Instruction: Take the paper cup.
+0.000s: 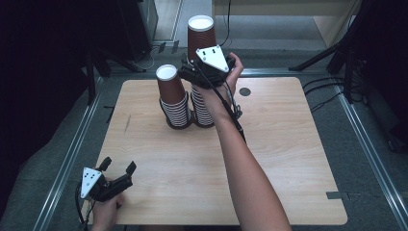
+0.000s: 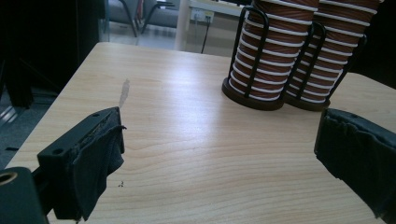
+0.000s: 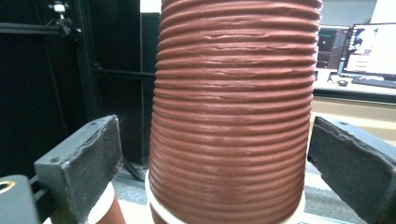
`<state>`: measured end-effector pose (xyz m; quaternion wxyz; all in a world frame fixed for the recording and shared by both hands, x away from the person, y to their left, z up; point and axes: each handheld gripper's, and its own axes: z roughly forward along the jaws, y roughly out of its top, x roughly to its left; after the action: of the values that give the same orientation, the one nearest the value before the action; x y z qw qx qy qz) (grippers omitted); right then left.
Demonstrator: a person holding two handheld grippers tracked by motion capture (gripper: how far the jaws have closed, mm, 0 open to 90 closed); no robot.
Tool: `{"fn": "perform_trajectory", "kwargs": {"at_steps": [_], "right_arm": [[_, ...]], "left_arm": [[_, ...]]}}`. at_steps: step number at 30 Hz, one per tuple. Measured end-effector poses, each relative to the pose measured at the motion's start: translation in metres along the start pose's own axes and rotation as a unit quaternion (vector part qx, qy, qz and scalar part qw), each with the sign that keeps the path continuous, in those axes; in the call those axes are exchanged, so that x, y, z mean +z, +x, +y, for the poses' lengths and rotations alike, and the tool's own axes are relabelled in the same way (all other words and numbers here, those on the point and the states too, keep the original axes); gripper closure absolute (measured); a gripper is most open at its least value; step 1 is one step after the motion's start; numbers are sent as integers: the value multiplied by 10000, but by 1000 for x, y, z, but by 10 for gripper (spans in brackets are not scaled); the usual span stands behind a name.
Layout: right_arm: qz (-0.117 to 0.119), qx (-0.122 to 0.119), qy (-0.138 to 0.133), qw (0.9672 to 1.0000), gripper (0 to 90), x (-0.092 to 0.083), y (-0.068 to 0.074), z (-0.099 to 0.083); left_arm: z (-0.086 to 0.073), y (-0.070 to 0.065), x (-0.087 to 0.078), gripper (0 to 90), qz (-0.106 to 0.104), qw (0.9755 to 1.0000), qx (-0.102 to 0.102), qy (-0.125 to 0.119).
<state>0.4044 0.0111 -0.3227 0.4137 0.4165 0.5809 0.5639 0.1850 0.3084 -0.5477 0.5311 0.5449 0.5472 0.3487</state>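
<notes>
Two stacks of ribbed brown paper cups stand in black wire holders at the back middle of the wooden table (image 1: 279, 159). The shorter stack (image 1: 171, 94) is on the left, the taller stack (image 1: 200, 38) on the right. My right gripper (image 1: 191, 65) is raised at the taller stack's upper cups. The top brown cup (image 3: 233, 107) stands between its jaws, with a gap showing at the left pad (image 3: 100, 149), so the right gripper (image 3: 212, 135) is open. My left gripper (image 1: 118, 164) rests near the front left corner, open and empty, facing the stacks (image 2: 266, 51).
A small dark round disc (image 1: 245, 91) lies on the table right of the stacks. Black stand legs (image 1: 317, 60) and cables lie on the floor beyond the far edge. Metal rails (image 1: 72, 154) run along both sides. Monitors (image 3: 369, 46) glow behind the cups.
</notes>
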Motion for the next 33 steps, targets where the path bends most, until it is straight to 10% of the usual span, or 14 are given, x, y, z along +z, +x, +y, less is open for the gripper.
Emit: {"fn": "perform_trajectory", "kwargs": {"at_steps": [33], "right_arm": [[-372, 254, 206, 9988, 111, 22, 2, 2]], "left_arm": [[0, -1, 0, 22, -5, 10000, 4, 15]]}}
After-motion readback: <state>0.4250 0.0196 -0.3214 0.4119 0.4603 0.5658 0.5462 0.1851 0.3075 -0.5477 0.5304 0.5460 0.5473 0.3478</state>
